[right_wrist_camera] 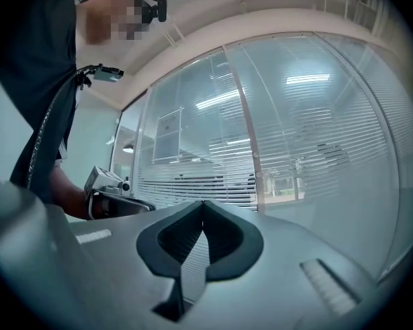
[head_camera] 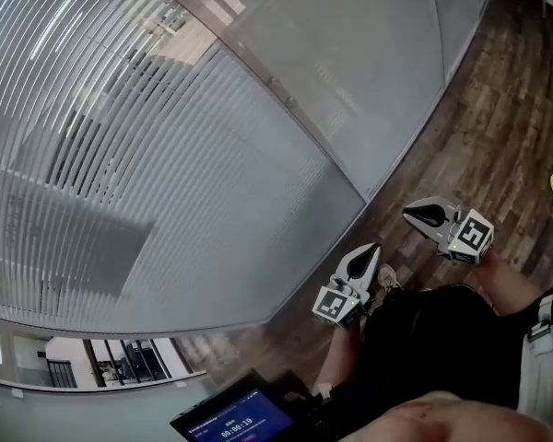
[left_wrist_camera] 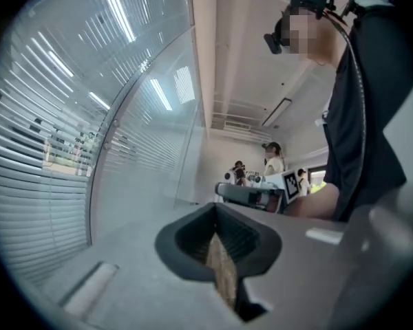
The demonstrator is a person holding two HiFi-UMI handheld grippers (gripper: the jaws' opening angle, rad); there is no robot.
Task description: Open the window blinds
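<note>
The left gripper point(head_camera: 367, 258) and the right gripper point(head_camera: 422, 215) are both low over the wooden floor point(head_camera: 498, 127). Each has its jaws fully together and holds nothing. The window blinds point(head_camera: 120, 173) are at about ten o'clock from the grippers in the head view, well apart from both.

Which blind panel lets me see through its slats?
The left panel: dark gaps between its slats show the building outside. The right panel looks pale and opaque.

Two claws: left claw point(head_camera: 372, 252), right claw point(head_camera: 413, 215). One screen point(head_camera: 232, 420). Three distant people point(left_wrist_camera: 270, 158). Blinds point(head_camera: 120, 155): slats uncountable.
</note>
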